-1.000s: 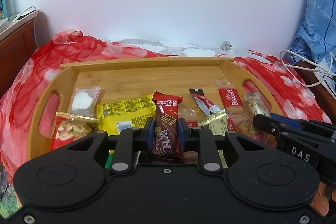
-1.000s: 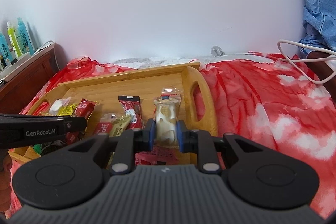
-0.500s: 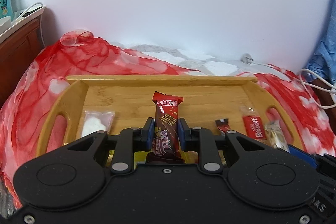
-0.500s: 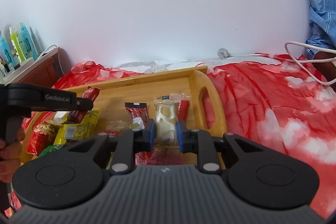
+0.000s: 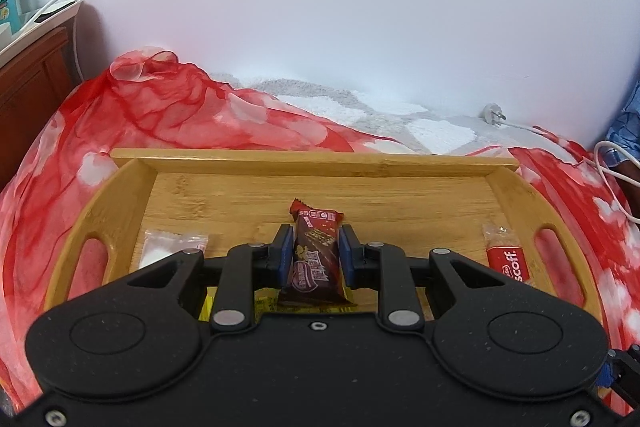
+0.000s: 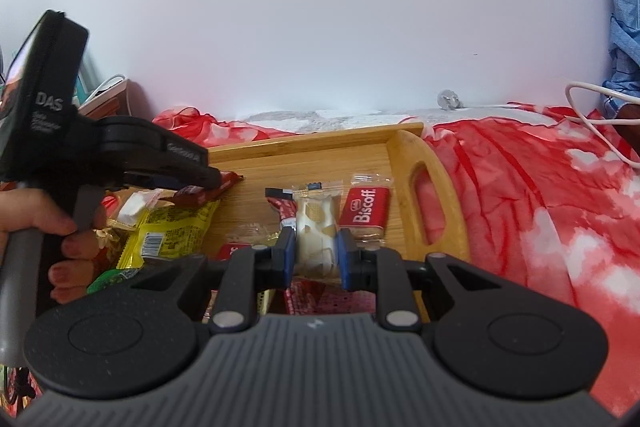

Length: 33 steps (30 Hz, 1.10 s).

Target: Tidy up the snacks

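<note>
Left wrist view, fingers (image 5: 313,255) clamping brown chocolate bar (image 5: 314,259), perhaps above wooden tray (image 5: 304,163)

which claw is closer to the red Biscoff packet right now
Right. The right claw, shut on a white snack, sits just beside the Biscoff packet. The left claw holds a chocolate bar over the tray's middle.

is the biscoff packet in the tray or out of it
In the tray. The Biscoff packet lies flat on the wooden tray floor, beside its right handle cutout, untouched by either gripper.
</note>
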Each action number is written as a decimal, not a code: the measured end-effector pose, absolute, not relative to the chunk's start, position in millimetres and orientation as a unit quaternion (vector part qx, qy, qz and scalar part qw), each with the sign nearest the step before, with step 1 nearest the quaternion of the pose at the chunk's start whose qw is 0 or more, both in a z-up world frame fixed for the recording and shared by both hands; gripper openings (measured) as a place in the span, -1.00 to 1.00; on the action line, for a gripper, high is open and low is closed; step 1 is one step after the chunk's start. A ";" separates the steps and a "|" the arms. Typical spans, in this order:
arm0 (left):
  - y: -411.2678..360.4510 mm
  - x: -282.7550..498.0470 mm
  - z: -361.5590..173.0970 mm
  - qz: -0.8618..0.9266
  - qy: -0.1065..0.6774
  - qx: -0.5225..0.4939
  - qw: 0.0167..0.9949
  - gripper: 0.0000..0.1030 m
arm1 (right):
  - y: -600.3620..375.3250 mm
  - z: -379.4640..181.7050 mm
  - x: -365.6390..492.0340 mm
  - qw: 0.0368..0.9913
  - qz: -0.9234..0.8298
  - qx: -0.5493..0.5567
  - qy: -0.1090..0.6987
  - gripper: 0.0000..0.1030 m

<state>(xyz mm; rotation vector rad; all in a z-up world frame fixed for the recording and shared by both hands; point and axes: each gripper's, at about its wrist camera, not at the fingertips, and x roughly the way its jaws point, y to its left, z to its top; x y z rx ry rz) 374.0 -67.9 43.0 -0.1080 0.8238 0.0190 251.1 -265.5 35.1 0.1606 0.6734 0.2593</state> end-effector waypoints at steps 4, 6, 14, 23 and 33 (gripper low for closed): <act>-70.1 373.9 42.4 0.011 0.398 -0.046 0.916 -0.48 | -265.8 35.0 250.9 0.932 0.130 0.082 0.328 -0.46; -71.3 372.0 42.9 0.013 0.397 -0.041 0.917 -0.16 | -266.3 35.8 250.2 0.932 0.132 0.088 0.327 -0.31; -66.5 343.2 57.9 0.012 0.384 -0.040 0.922 0.47 | -263.7 43.7 243.2 0.938 0.125 0.087 0.312 0.20; -58.3 284.8 76.1 0.006 0.369 -0.013 0.929 0.74 | -265.0 51.7 224.6 0.946 0.107 0.089 0.293 0.50; -41.8 216.7 83.0 -0.004 0.358 -0.022 0.933 0.84 | -261.8 58.1 190.8 0.950 0.090 0.088 0.286 0.70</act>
